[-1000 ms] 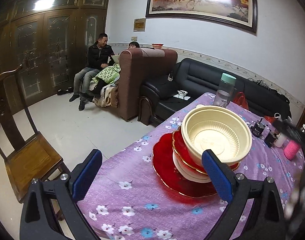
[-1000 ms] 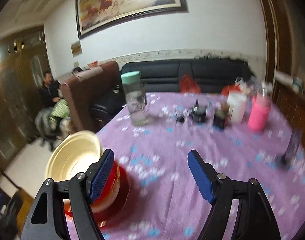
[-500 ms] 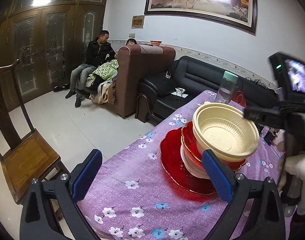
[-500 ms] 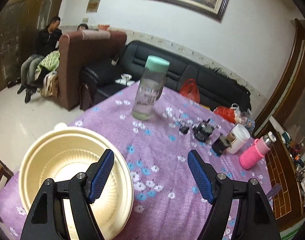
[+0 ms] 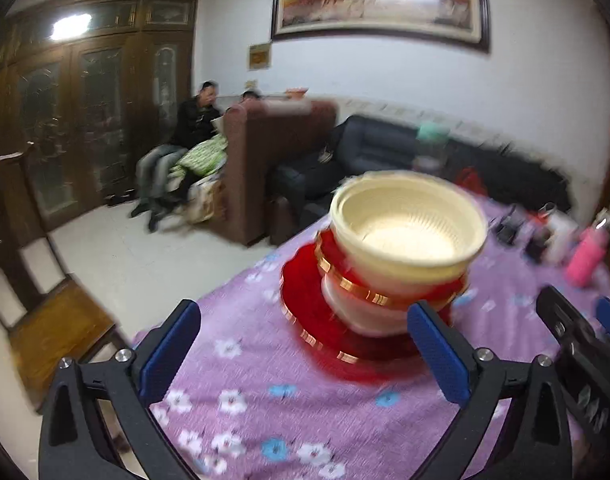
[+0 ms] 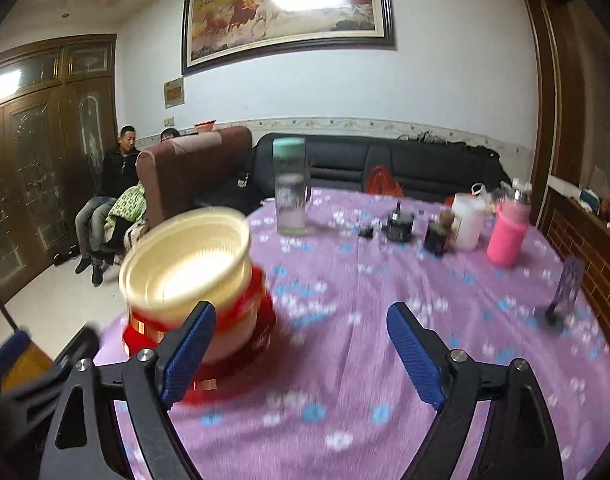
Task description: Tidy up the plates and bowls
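On the purple flowered tablecloth [image 5: 265,392] the dishes stand in one pile. A cream bowl [image 5: 409,232] sits on top, under it a red plate with gold rim [image 5: 345,280] and a white bowl [image 5: 357,312], and at the bottom a wide red plate [image 5: 305,300]. In the left wrist view the pile is at about 1 o'clock from the left gripper [image 5: 305,356]; in the right wrist view it is at about 10 o'clock from the right gripper [image 6: 301,356], partly behind its left finger.

Both grippers have their blue fingers spread wide and hold nothing. They hover above the cloth, close to the pile but not touching it.

The pile could be the finished result, or a mixed pile that is about to be separated into plates and bowls; the pictures do not decide this.

If any dish of this pile is handled, care is needed. The cream bowl sits high and a little tilted, so a finger should take its rim from the side, with one pad inside and one outside, and lift straight up. The glossy plates probably slip easily. The clear bottle [image 6: 291,188] at 12 o'clock and the pink bottle [image 6: 507,232] at 2 o'clock stand well apart.
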The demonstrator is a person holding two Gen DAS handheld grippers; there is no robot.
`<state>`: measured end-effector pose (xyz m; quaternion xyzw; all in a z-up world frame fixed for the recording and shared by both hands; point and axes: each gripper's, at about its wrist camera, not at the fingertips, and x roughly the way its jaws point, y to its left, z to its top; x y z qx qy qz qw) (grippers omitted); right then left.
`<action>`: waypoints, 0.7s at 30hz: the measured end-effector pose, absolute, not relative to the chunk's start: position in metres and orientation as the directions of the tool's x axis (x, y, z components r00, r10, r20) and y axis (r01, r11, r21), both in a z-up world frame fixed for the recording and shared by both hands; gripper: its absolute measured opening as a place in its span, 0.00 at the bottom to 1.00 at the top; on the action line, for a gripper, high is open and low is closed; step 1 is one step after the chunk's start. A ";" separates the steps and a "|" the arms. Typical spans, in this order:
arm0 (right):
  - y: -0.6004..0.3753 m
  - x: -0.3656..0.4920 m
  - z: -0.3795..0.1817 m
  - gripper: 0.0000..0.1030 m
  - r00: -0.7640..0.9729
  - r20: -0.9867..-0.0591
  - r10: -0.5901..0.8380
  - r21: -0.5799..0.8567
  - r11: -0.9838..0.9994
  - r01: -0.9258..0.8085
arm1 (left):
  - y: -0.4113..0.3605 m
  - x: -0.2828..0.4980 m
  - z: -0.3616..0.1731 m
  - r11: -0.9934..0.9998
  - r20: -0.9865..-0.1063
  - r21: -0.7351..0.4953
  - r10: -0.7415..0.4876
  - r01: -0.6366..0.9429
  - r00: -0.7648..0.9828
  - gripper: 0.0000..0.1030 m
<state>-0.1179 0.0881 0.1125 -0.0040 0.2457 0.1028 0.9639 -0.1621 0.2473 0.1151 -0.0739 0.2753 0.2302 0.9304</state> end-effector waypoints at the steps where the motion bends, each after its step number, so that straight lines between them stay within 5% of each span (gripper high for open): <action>1: 0.085 -0.118 0.105 0.88 0.849 -0.490 0.196 0.057 0.980 -0.193 | 0.244 -0.158 0.111 0.887 -0.572 0.010 0.384 -0.462 0.725 1.00; 7: 0.061 -0.106 0.074 0.88 0.774 -0.602 0.196 0.151 0.980 -0.132 | 0.233 -0.151 0.096 0.896 -0.628 0.036 0.364 -0.442 0.688 1.00; 21: 0.072 -0.101 0.048 0.88 0.734 -0.663 0.151 0.081 0.988 -0.131 | 0.239 -0.144 0.089 0.898 -0.645 0.017 0.345 -0.439 0.681 1.00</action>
